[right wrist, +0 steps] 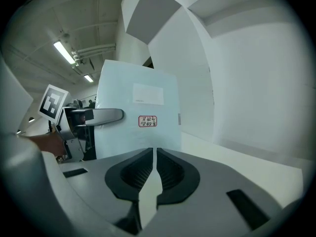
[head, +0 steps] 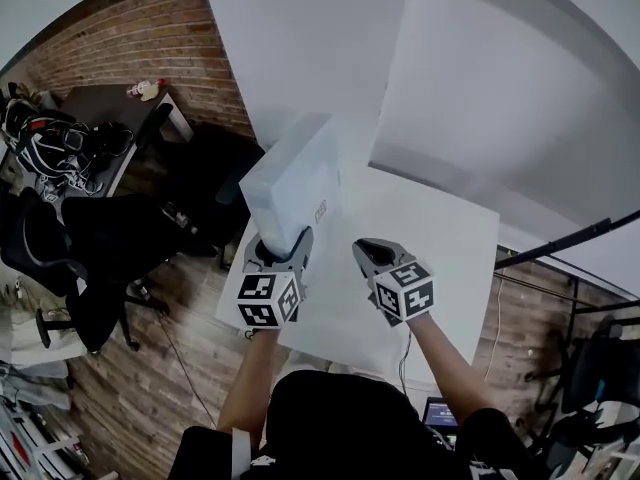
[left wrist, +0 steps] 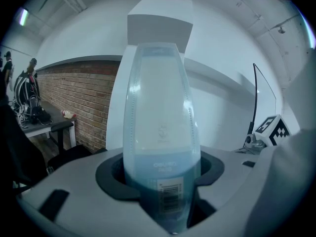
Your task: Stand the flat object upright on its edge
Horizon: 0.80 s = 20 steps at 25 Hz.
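Note:
The flat object is a pale blue plastic file case [head: 295, 180] with a small red-edged label. It stands upright on a narrow edge near the left side of the white table [head: 440, 253]. My left gripper [head: 284, 251] is shut on its near spine; in the left gripper view the case [left wrist: 160, 127] rises from between the jaws [left wrist: 163, 184], barcode end nearest. My right gripper [head: 374, 258] hovers to its right, shut and holding nothing. The right gripper view shows its jaws [right wrist: 154, 169] together, the case's broad face [right wrist: 140, 137] ahead, and a left gripper finger [right wrist: 101, 116] pressed on it.
White wall panels [head: 330, 58] rise just behind the table. To the left, past the table edge, are black office chairs [head: 70, 258] and a cluttered desk [head: 95, 118] on a wood floor. A black stand [head: 570, 240] crosses at the right.

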{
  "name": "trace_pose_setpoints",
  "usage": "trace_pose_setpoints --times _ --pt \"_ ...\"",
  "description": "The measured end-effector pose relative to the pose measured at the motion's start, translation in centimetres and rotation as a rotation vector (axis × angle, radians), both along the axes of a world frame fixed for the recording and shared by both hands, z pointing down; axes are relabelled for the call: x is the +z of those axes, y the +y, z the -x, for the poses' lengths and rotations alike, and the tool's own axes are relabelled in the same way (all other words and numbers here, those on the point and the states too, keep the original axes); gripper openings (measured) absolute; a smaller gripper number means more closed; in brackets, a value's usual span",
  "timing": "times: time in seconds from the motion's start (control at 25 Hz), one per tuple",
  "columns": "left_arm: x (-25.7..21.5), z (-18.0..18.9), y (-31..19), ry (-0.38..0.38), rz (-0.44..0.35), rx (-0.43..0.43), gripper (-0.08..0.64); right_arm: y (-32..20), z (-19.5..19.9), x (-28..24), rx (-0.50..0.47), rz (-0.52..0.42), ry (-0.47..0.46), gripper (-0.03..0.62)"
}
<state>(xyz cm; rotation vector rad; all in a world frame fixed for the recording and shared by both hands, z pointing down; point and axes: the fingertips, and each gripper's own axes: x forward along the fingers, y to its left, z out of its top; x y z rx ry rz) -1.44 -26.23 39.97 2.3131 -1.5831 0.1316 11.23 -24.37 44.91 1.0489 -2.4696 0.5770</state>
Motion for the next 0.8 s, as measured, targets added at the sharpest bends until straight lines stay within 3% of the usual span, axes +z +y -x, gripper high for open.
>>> trace_pose_setpoints --times 0.56,0.8 --pt "0.7 2.3 -6.8 -0.087 -0.116 0.025 0.279 -5.3 1.8 2.6 0.076 0.052 0.013 0.052" --pt "2.0 2.4 -8.3 -0.063 -0.127 0.019 0.279 -6.4 1.7 4.1 0.096 0.08 0.029 0.052"
